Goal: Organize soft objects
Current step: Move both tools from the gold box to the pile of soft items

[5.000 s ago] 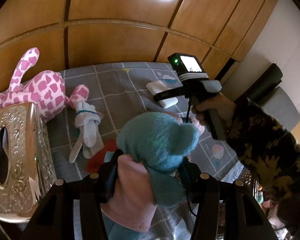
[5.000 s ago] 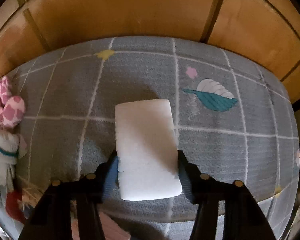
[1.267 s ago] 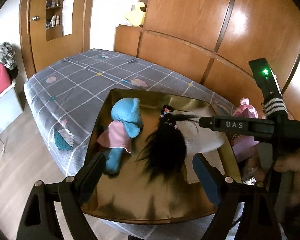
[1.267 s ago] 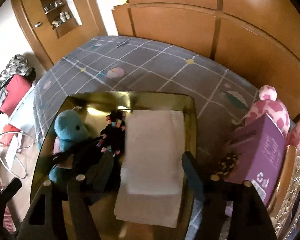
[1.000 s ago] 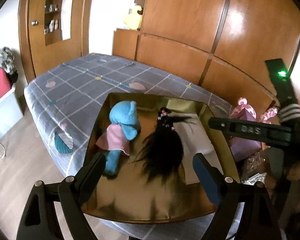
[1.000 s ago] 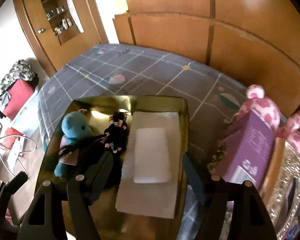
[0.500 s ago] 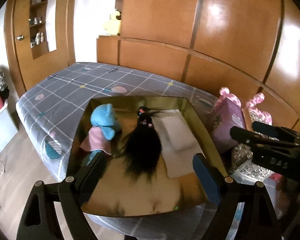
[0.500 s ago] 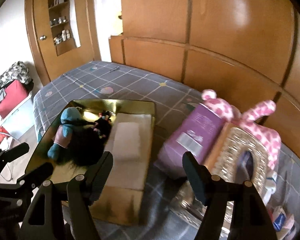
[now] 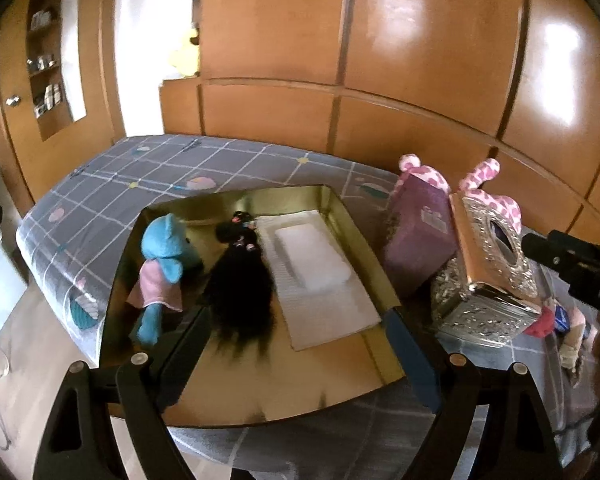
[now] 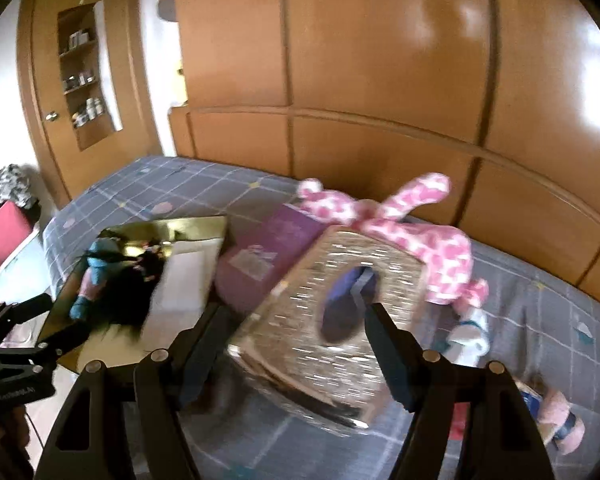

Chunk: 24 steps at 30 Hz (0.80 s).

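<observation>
Step in hand: between placements, both grippers empty. Left to right: gold tray (image 9: 364, 236) on the bed (image 9: 148, 168) holds the blue plush (image 9: 162, 256), black wig (image 9: 240, 284) and white pad (image 9: 312, 258) on a white cloth; left gripper (image 9: 296, 356) hovers over the tray's near edge, jaws open, nothing between them. Beside the tray: purple box (image 10: 268, 256), ornate tissue box (image 10: 340, 304). Right gripper (image 10: 296, 348), jaws open and empty, frames the tissue box. Pink spotted plush (image 10: 428, 240) lies behind it, well beyond the jaws; small toys (image 10: 472, 328) to the right. Next, prob.: reach past the tissue box w/ right jaws for a remaining soft item.
</observation>
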{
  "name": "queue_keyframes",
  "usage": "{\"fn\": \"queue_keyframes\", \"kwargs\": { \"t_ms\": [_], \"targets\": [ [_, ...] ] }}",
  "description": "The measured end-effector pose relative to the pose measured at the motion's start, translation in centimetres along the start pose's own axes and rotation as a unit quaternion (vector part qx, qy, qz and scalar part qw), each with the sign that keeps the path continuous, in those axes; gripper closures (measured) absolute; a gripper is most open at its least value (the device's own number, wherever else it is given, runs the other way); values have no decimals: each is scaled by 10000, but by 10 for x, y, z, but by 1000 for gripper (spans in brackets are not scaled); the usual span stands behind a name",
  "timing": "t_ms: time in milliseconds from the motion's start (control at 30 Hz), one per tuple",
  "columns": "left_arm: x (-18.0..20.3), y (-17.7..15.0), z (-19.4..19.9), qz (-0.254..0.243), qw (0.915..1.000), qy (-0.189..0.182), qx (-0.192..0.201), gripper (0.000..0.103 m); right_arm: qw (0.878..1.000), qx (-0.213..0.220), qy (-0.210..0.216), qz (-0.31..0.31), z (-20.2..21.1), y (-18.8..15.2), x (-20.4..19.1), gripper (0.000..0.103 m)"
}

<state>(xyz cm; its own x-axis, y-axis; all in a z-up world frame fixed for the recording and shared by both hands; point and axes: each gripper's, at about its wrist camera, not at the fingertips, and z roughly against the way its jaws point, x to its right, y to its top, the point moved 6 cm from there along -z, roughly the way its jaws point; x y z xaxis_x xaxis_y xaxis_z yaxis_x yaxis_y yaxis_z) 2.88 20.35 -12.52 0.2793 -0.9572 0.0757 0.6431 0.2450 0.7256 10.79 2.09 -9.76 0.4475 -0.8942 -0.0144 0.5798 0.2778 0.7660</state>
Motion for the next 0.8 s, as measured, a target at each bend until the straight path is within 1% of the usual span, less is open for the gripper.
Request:
{"fn": "queue_keyframes", "kwargs": {
  "t_ms": [200, 300, 433, 567, 633, 733, 800],
  "targets": [
    [20, 2, 2, -262, 9996, -82, 26, 14, 9987, 25, -401, -304, 12, -12, 52, 30],
    [32, 3, 2, -417, 9990, -142, 13, 14, 9969, 17, -628, -474, 19, -19, 83, 30],
    [48, 5, 5, -636, 9977, -228, 27, 14, 9920, -44, -1040, -712, 32, -33, 134, 30],
    [68, 10, 8, -760, 9961, -454, 42, 14, 9809, -166, -1637, -1033, 44, -53, 196, 30],
    [82, 12, 10, -903, 9940, -624, 35, 14, 9719, -264, -1982, -1240, 49, -68, 231, 30],
    [109, 17, 14, -1148, 9892, -909, 75, 14, 9589, -376, -2341, -1556, 53, -90, 273, 30],
    [125, 21, 16, -1287, 9869, -971, 116, 16, 9497, -431, -2531, -1793, 55, -108, 296, 30]
  ]
}}
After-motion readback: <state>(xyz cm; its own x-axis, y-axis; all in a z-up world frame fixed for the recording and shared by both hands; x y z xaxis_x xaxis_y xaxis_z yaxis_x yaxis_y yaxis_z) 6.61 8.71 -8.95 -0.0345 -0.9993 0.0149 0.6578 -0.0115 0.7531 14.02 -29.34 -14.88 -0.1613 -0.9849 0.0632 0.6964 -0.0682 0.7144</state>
